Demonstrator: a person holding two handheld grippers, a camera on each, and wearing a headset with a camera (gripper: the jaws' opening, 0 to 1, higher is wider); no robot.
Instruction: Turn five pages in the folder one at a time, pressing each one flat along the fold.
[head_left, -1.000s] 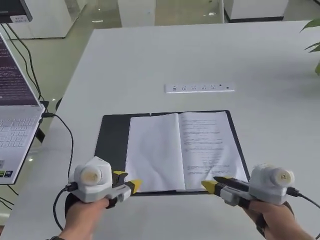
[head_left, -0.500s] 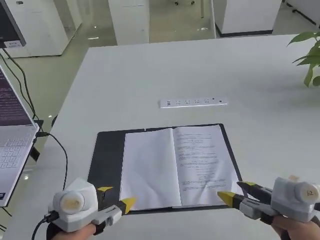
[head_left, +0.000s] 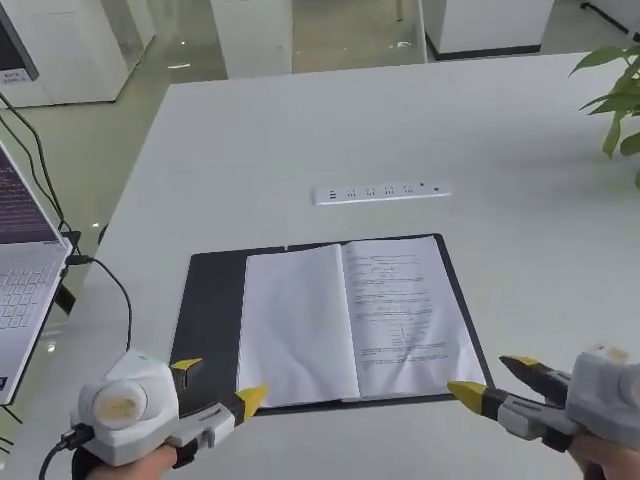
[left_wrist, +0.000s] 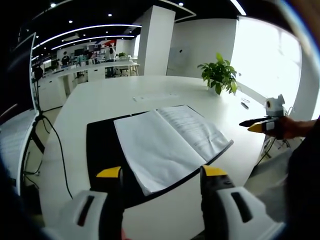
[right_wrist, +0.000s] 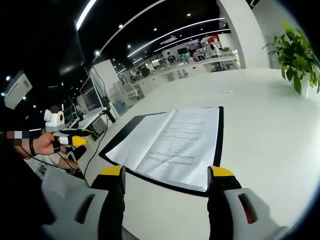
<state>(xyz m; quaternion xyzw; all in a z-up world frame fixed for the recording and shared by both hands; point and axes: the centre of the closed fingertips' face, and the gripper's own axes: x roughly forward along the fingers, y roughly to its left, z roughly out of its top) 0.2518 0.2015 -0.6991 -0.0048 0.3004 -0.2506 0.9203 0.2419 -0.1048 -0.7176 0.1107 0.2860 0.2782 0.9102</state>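
A black folder (head_left: 210, 300) lies open on the white table, a blank page (head_left: 295, 325) on its left and a printed page (head_left: 400, 310) on its right. The folder (left_wrist: 100, 145) appears ahead of the jaws in the left gripper view, and the folder (right_wrist: 219, 145) again in the right gripper view. My left gripper (head_left: 215, 385) hovers open at the folder's near left corner, holding nothing. My right gripper (head_left: 495, 378) hovers open just off the near right corner, also holding nothing. Neither touches the pages.
A white power strip (head_left: 381, 191) lies beyond the folder. A laptop (head_left: 22, 270) with a black cable (head_left: 120, 290) sits at the left table edge. A green plant (head_left: 612, 75) stands at the far right.
Both grippers have drawn back toward me and apart, off the folder's near edge. The head camera has tipped, shifting the whole picture.
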